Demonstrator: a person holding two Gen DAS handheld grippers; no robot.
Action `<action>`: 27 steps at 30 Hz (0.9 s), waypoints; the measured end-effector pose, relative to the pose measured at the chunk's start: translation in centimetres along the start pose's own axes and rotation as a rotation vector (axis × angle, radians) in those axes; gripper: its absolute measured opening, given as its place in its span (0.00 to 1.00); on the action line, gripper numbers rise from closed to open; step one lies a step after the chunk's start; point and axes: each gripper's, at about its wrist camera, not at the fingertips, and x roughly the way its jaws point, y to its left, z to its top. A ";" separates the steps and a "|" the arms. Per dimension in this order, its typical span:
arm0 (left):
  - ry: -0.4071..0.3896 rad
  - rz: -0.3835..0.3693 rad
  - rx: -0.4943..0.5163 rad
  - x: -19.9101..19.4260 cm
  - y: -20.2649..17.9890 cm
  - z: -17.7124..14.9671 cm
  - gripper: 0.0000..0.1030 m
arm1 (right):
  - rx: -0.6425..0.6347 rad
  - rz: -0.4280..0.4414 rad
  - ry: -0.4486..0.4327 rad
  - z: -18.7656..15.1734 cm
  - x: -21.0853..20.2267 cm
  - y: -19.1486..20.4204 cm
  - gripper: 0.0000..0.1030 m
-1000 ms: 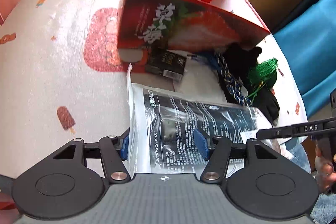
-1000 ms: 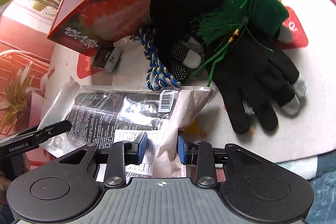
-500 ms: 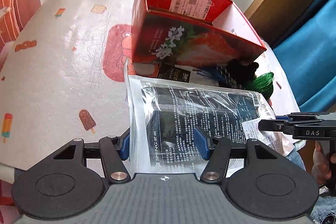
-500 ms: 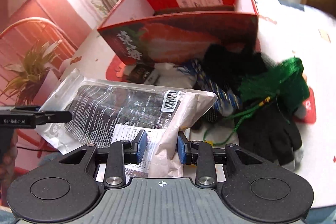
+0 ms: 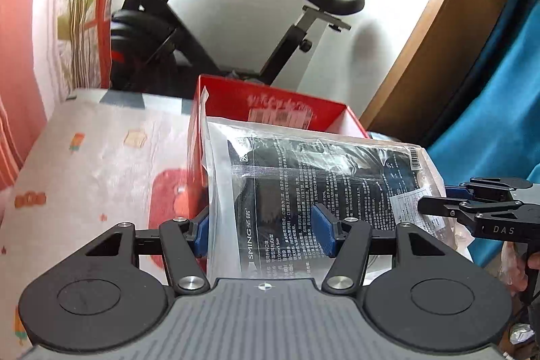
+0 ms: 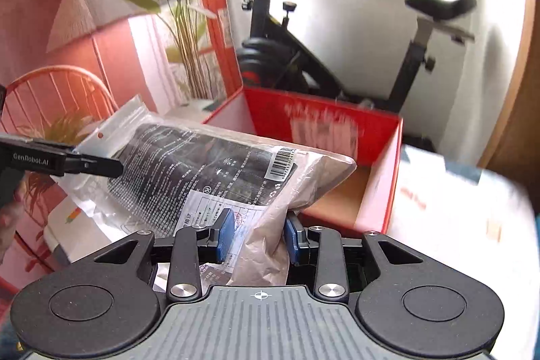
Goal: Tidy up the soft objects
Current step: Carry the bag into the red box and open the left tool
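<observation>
Left wrist: my left gripper is clamped on one end of the plastic packet, which a second ago lay on the table by the gloves and now hangs up at the red box rim. Right wrist: my right gripper pinches the packet's crumpled other end; the box's open bottom shows just past it. So the lift looks done, and I'd say next is carrying it over and lowering it in.

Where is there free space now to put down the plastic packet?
The red box floor is bare brown at its right end, beside the packet. The tablecloth left of the box is also free. Both grippers crowd the near side.
</observation>
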 end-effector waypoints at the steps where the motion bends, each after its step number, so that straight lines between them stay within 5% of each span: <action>1: -0.009 -0.006 0.013 0.6 -0.3 1.1 0.60 | -0.011 -0.010 -0.007 1.2 0.2 -0.5 0.30; 10: -0.070 0.009 0.077 6.5 -1.6 8.6 0.59 | -0.146 -0.090 -0.095 7.8 3.3 -4.6 0.36; 20: 0.041 0.096 0.148 16.5 -1.3 11.8 0.56 | -0.241 -0.158 0.012 6.5 13.9 -9.2 0.37; 27: 0.110 0.156 0.182 20.3 -0.3 11.7 0.38 | -0.308 -0.190 0.074 5.8 18.2 -9.7 0.36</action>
